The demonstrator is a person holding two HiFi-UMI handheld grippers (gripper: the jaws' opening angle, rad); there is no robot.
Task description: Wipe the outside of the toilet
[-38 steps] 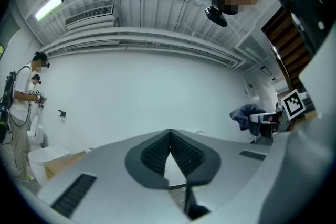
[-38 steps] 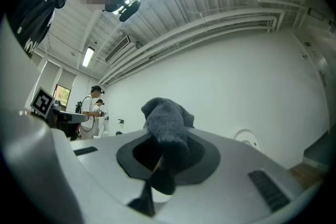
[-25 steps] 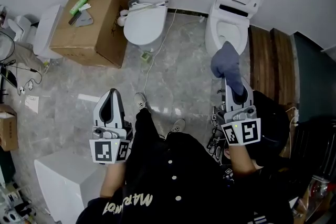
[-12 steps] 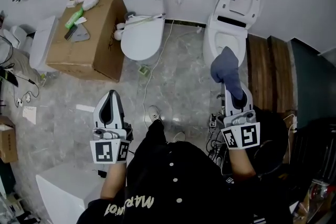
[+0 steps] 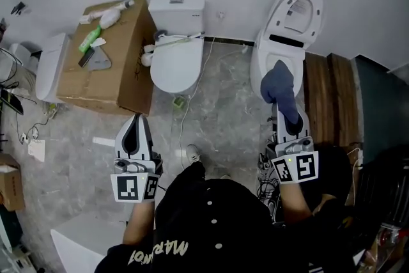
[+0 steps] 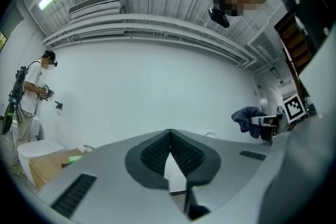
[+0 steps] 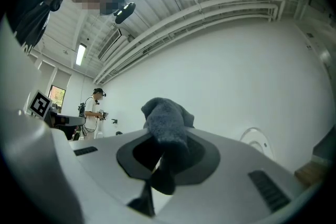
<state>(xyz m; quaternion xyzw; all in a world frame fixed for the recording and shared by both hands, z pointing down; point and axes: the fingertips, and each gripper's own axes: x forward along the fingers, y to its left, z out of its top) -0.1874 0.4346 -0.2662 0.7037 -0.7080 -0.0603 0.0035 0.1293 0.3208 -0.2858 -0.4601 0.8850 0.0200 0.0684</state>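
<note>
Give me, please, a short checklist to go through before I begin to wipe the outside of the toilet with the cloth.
1. Cloth held firmly: ok. The right gripper has its jaws shut on it.
2. Left gripper free to help: ok. Its jaws are together with nothing between them.
3. Cloth touching the toilet: cannot tell. In the head view it overlaps the bowl, but contact is not clear.
4. Lid out of the way: ok, it stands open.
5. Floor safe for stepping: not ok. A cable lies on the floor near the shoe.
</note>
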